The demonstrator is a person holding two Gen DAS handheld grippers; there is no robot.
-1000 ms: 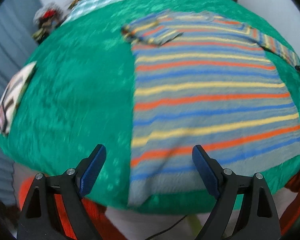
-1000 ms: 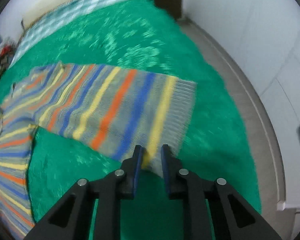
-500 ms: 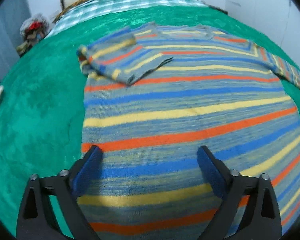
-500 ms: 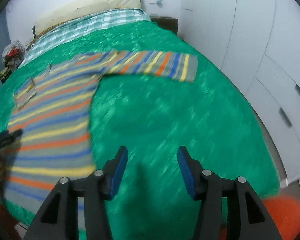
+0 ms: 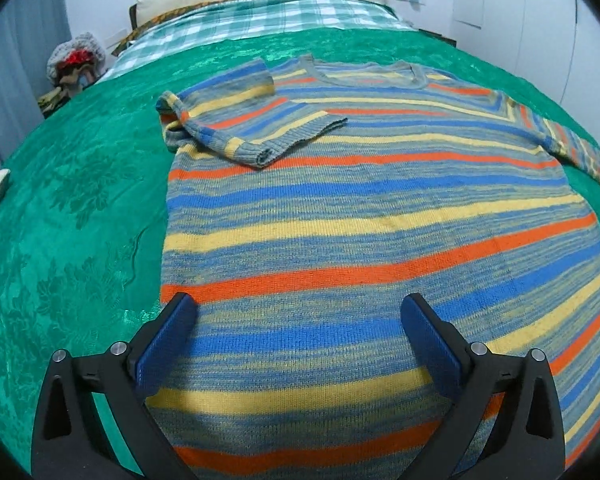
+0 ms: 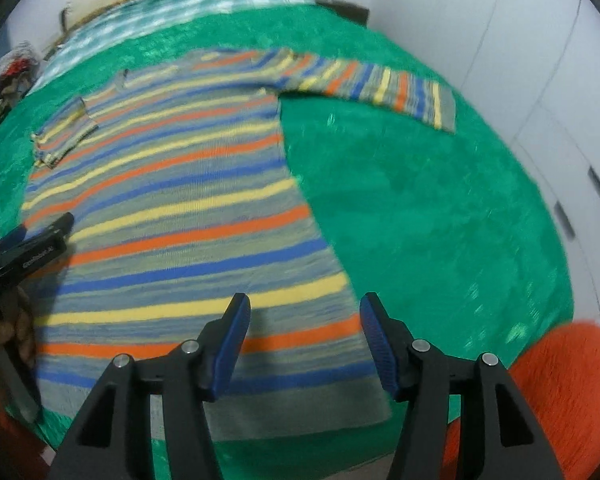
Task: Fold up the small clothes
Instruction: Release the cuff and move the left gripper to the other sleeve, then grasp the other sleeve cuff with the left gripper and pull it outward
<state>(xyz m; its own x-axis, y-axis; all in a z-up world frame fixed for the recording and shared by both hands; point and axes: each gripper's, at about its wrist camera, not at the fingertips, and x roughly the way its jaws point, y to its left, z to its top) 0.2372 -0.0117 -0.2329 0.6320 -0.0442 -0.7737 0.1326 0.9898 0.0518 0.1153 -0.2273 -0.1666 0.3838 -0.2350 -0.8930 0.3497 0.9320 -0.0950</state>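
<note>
Across the green bedspread [image 5: 72, 184] the striped sweater [image 5: 364, 216] lay flat with its hem nearest the grippers, one sleeve [image 5: 244, 128] already folded in over the chest and the other sleeve [image 6: 372, 84] stretched straight out toward the wardrobe side, apparently laid out so it could be folded in next. Above the lower body of the sweater the left gripper [image 5: 298, 336] hovered with its jaws spread wide and nothing between them, while the right gripper [image 6: 304, 344] hung equally agape and empty over the hem's right corner, probably placed to take that edge.
</note>
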